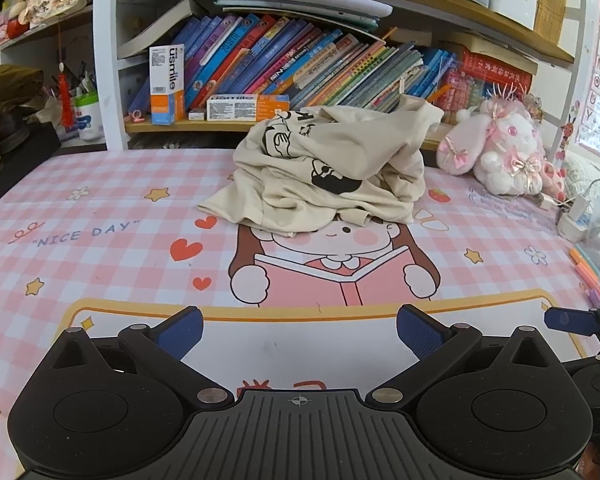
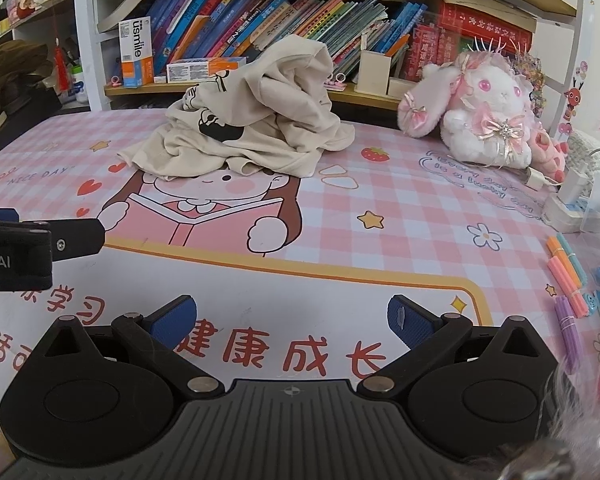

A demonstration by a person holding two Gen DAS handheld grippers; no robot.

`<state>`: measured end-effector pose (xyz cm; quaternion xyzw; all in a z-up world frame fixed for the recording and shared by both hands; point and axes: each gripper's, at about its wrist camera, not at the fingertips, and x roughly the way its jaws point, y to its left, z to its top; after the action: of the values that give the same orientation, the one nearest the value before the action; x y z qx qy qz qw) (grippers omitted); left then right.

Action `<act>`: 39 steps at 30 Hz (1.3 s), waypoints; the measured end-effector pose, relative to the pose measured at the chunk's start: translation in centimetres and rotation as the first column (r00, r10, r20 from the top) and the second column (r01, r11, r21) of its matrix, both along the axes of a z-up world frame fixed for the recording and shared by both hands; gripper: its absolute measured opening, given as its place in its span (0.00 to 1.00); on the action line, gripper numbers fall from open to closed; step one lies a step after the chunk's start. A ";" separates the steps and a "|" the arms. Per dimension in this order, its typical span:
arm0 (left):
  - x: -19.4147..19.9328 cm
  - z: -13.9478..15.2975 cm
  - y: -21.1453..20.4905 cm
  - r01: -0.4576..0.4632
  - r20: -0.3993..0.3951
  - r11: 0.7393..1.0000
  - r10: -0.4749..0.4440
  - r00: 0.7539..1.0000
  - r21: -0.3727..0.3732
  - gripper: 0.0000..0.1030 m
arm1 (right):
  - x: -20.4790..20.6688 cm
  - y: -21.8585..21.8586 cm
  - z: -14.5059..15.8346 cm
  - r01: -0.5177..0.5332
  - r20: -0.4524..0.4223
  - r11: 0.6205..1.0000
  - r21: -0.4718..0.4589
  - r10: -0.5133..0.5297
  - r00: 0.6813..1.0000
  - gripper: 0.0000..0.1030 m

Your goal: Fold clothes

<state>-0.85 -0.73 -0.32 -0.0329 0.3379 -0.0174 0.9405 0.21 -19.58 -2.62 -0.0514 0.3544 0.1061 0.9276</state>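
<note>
A cream T-shirt with black cartoon print [image 1: 332,168] lies crumpled in a heap on the pink checked desk mat [image 1: 112,208], near the bookshelf; the right wrist view has the same T-shirt [image 2: 256,128] left of centre. My left gripper [image 1: 300,330] hovers low over the near part of the mat, open, nothing between its blue pads, well short of the shirt. My right gripper [image 2: 292,320] is open too, empty, equally far from the shirt. Each gripper shows at the edge of the other's view.
A bookshelf [image 1: 284,68] packed with books and boxes stands right behind the shirt. A pink and white plush rabbit [image 2: 480,120] sits at the back right. Chargers and cables [image 2: 576,196] and bundled coloured sticks [image 2: 568,272] lie along the right edge. Dark items [image 1: 12,108] are stacked at left.
</note>
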 end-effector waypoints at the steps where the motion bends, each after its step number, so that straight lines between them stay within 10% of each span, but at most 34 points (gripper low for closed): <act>1: 0.0 0.0 0.0 0.001 -0.002 1.000 -0.001 1.000 0.001 1.00 | 0.0 0.0 0.0 0.000 -0.002 1.000 0.001 0.000 1.000 1.00; 30: 4.7 -0.8 0.7 0.073 0.068 0.995 -0.077 0.995 0.066 0.96 | 2.9 0.0 -0.5 0.005 -0.046 1.000 0.011 -0.004 0.999 0.99; 39: 12.1 -3.8 -0.3 0.120 0.046 0.960 -0.136 0.990 0.252 0.83 | 4.8 0.7 -0.1 -0.017 -0.042 0.998 -0.053 0.015 0.999 0.86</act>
<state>11.22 -1.05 -4.15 0.1075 0.3093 -0.0368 0.9442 4.98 -18.85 -2.74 -0.0768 0.3761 0.1052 0.9174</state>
